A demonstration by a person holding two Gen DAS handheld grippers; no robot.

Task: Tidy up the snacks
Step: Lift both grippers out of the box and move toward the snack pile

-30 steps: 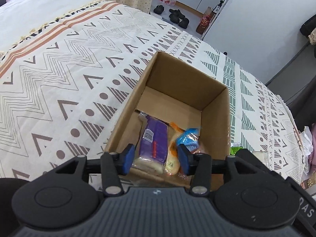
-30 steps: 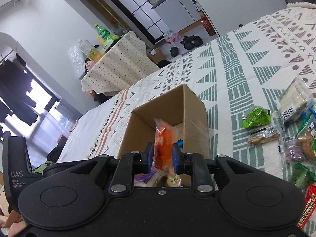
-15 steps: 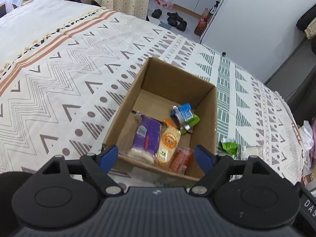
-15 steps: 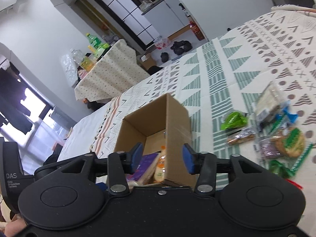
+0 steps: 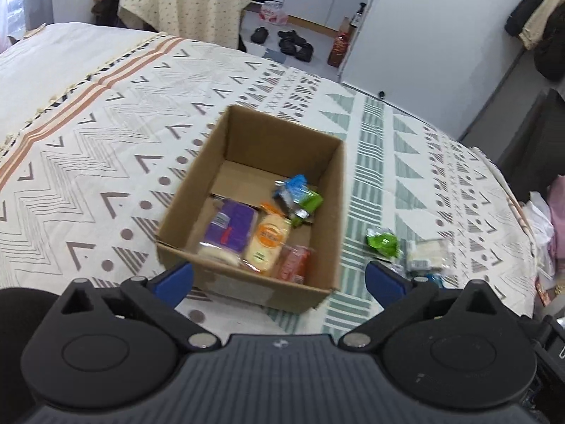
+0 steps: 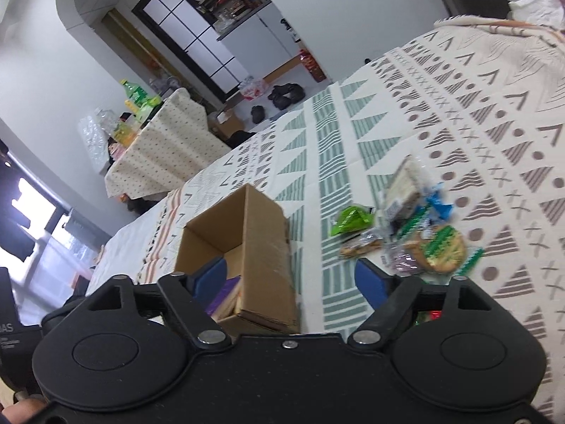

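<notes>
We hold the left gripper [image 5: 278,280] and the right gripper [image 6: 290,281] wide apart and empty near the cardboard box [image 5: 319,284] on the bed [image 5: 88,162], where a purple packet [image 5: 231,229] and other snacks lie inside while more snacks [image 6: 416,233] sit scattered beside it.

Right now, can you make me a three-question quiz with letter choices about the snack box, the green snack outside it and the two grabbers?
1. Where does the purple-wrapped snack packet lie?
A. in the brown cardboard box
B. on the floor
C. in a grabber

2. What colour is the crinkly packet on the bedspread just right of the box?
A. red
B. green
C. black

3. How are the left gripper and right gripper?
A. both shut
B. one shut
C. both open

Answers: 1 A, box walls surround it; 2 B, bright green wrapper; 3 C, blue fingers spread apart, empty.
</notes>
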